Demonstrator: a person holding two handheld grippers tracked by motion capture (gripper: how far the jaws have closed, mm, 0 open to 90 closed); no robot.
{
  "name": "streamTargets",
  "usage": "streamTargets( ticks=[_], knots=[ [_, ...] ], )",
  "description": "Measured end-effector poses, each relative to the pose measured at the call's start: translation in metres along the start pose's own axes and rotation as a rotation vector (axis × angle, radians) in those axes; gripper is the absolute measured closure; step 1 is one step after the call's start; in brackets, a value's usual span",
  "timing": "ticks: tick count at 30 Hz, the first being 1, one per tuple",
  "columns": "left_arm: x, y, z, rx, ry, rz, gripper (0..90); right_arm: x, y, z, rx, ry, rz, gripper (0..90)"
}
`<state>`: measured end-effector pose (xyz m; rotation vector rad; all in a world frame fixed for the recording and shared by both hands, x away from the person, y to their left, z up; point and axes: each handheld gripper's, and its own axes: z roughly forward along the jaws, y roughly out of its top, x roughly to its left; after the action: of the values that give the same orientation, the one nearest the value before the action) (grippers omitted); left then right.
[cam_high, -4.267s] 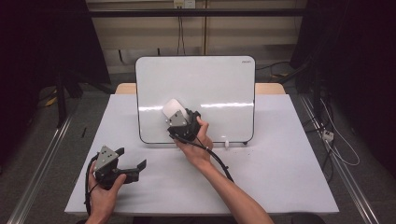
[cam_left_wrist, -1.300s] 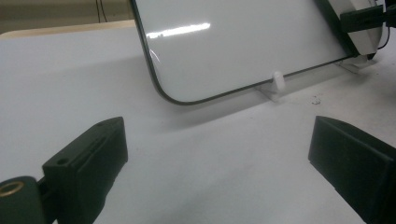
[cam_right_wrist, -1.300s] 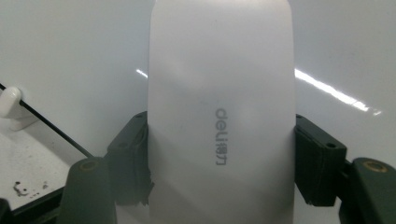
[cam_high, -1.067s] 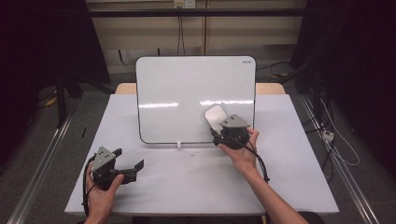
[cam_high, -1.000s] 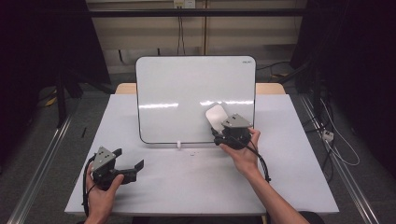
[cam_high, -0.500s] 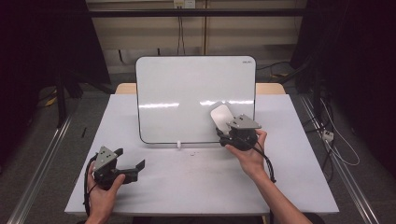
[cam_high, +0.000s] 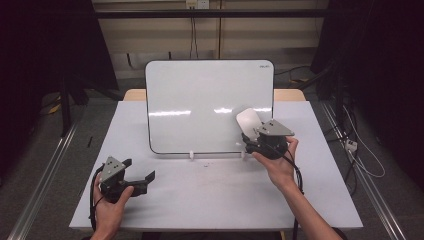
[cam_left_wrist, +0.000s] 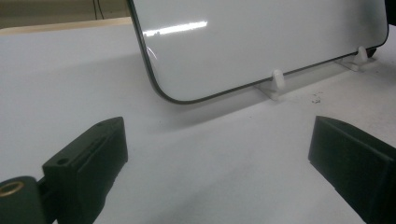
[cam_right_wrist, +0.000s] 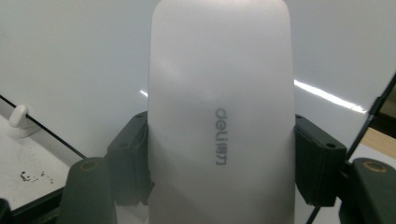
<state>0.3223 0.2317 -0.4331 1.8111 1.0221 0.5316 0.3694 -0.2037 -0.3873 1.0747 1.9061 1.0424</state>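
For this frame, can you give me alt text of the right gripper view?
A white eraser with grey lettering is clamped between the two black jaws of the right gripper, held in front of a whiteboard. The whiteboard's small white foot rests on the table at lower left.

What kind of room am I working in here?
Likely a lab recording bay, not an office: a white table bearing a propped whiteboard, floor rails alongside it, black curtains at the sides, loose cables.

Eraser (cam_right_wrist: 219, 116): pale grey-white, grey lettering. Whiteboard (cam_high: 210, 100): white, thin dark edging, white feet. Table (cam_high: 210, 200) beneath whiteboard: white. Both grippers' jaws: black.
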Motion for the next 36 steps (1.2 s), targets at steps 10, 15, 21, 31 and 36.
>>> streamTargets(
  ticks=[10,15,21,31,36],
  knots=[
    [-0.002,0.001,0.002,-0.004,-0.01,-0.002,4.7,-0.009,-0.007,-0.01,-0.004,-0.041,-0.001,31.7],
    [-0.004,0.004,0.005,0.0,-0.015,0.013,4.7,-0.013,-0.013,-0.014,0.005,-0.066,-0.004,31.7],
    [-0.006,0.005,0.006,0.001,-0.019,0.022,5.1,-0.016,-0.018,-0.014,0.017,-0.099,-0.009,31.7],
    [-0.005,0.005,0.005,-0.005,-0.012,0.013,5.1,-0.01,-0.016,0.002,0.03,-0.116,-0.043,31.7],
    [-0.004,0.004,0.005,0.0,-0.012,0.007,5.1,-0.009,-0.018,0.013,0.046,-0.129,-0.036,31.7]
  ],
)
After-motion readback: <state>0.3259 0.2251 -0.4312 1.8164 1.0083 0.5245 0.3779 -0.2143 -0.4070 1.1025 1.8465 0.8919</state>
